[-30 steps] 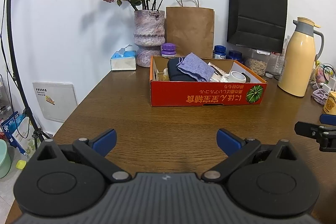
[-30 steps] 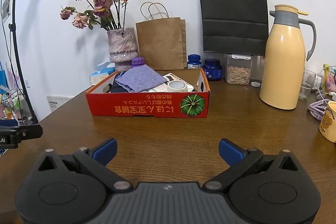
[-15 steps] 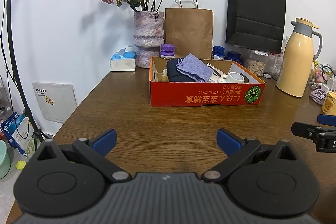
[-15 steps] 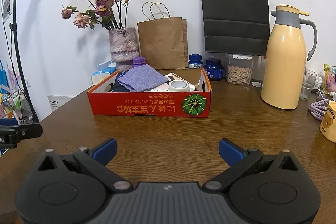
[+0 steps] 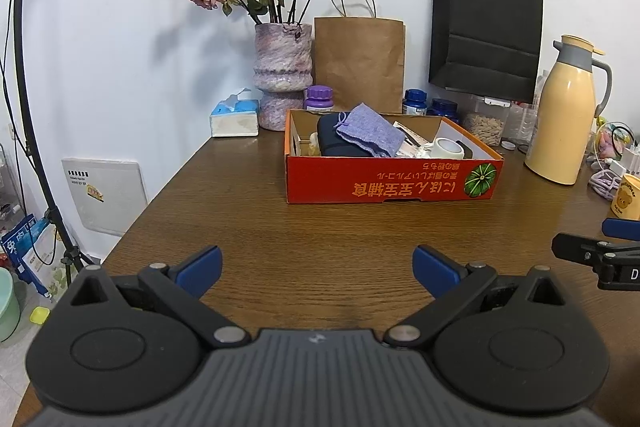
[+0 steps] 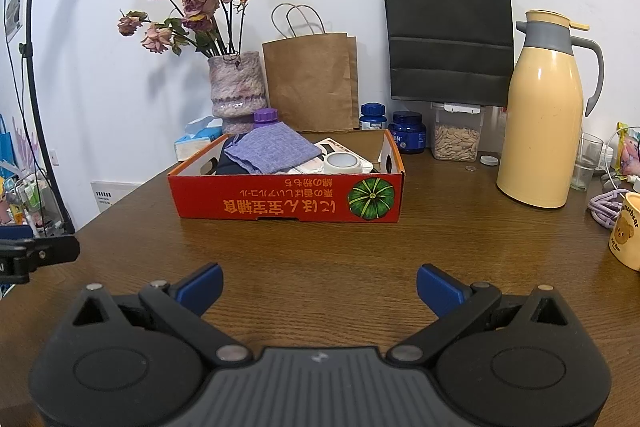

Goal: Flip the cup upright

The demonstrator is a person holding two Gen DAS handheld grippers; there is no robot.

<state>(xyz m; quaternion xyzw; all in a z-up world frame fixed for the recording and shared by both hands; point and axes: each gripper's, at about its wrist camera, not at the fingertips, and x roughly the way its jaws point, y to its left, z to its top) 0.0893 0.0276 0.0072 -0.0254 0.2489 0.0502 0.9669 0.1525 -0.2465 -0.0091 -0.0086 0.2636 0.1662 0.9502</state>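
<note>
A yellow cup (image 6: 626, 231) with a bear print stands on the wooden table (image 6: 320, 239) at the far right, half cut off by the frame edge. The left wrist view shows the same cup (image 5: 626, 197), also cropped; I cannot tell which way its mouth faces. My right gripper (image 6: 320, 283) is open over bare table, well left of the cup, with nothing between its blue fingertips (image 6: 438, 285). Further left, my left gripper (image 5: 316, 263) is open and empty too. Each view catches the other gripper's black tip at its edge.
A red cardboard box (image 6: 288, 201) of odds and ends sits mid-table. Behind it stand a vase of dried roses (image 6: 238, 87), paper bags (image 6: 450, 27), jars and a tissue box (image 5: 234, 117). A cream thermos jug (image 6: 540, 115), a glass (image 6: 586, 161) and cables crowd the right side.
Both views have drifted only slightly; the red box sits a little further right in the right wrist view. Both jaws stay as wide as before.
</note>
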